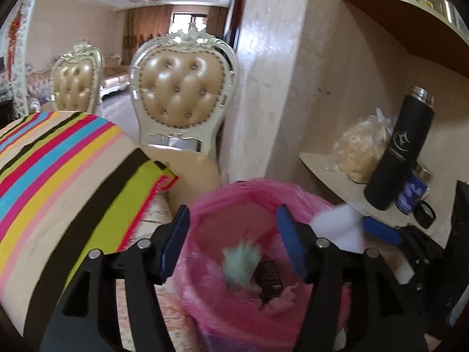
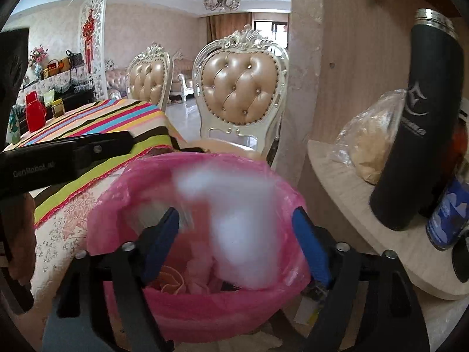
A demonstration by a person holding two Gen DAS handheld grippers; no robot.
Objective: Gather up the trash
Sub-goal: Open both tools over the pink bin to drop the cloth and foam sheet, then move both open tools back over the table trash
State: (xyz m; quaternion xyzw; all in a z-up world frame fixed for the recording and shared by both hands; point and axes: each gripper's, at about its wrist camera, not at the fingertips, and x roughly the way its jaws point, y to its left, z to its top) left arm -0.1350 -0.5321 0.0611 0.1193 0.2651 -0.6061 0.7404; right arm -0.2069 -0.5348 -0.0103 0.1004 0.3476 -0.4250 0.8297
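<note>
A bin lined with a pink bag (image 1: 234,316) stands below both grippers; it also shows in the right wrist view (image 2: 187,308). My left gripper (image 1: 234,246) is open above the bin, and a blurred pale green piece of trash (image 1: 240,261) is in the air between its fingers, over a dark object and pink scraps inside. My right gripper (image 2: 234,243) is open above the bin, with a blurred white piece of trash (image 2: 234,220) in the air between its fingers. The right gripper also shows in the left wrist view (image 1: 381,231).
A table with a striped cloth (image 1: 58,170) stands to the left. Ornate padded chairs (image 1: 181,94) stand behind the bin. A shelf (image 2: 351,182) on the right holds a black flask (image 2: 422,117), a plastic bag (image 2: 372,143) and a blue can (image 2: 448,214).
</note>
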